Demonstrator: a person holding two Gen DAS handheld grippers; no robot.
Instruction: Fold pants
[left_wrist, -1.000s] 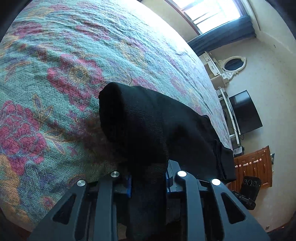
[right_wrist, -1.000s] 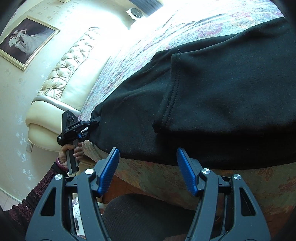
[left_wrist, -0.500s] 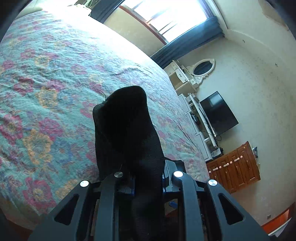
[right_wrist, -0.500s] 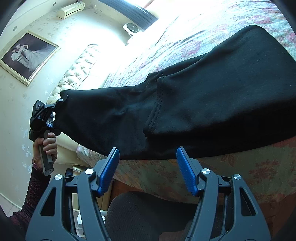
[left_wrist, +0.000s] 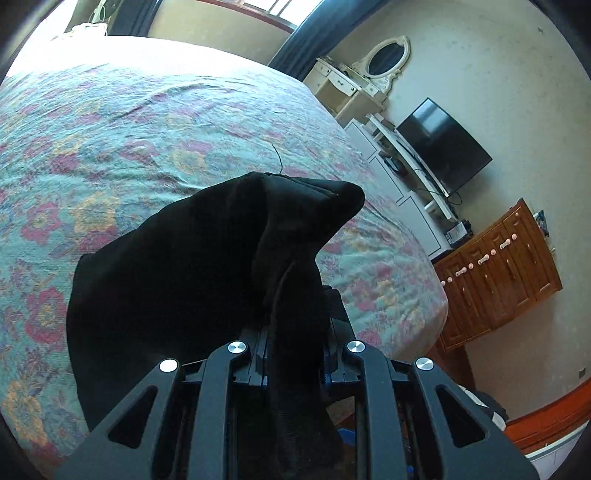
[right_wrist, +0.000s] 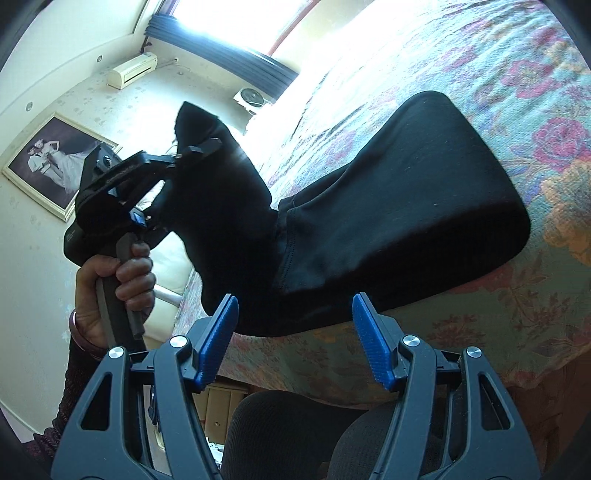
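Pants (right_wrist: 399, 206) end raised above bed (right_wrist: 517, 66), clamped in our left gripper (left_wrist: 295, 332); right gripper (right_wrist: 291, 332) spread, empty, near bed edge. We carry end across, lay edges aligned.

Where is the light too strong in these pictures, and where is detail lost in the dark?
Left wrist view: the window glare whitens the far part of the bed; the pants are a black mass with few folds visible. Right wrist view: the window is blown out; straight lines bend near the edges.

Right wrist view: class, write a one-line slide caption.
Left hand-held gripper lifts one end of black pants off the floral bed; right hand-held gripper open.
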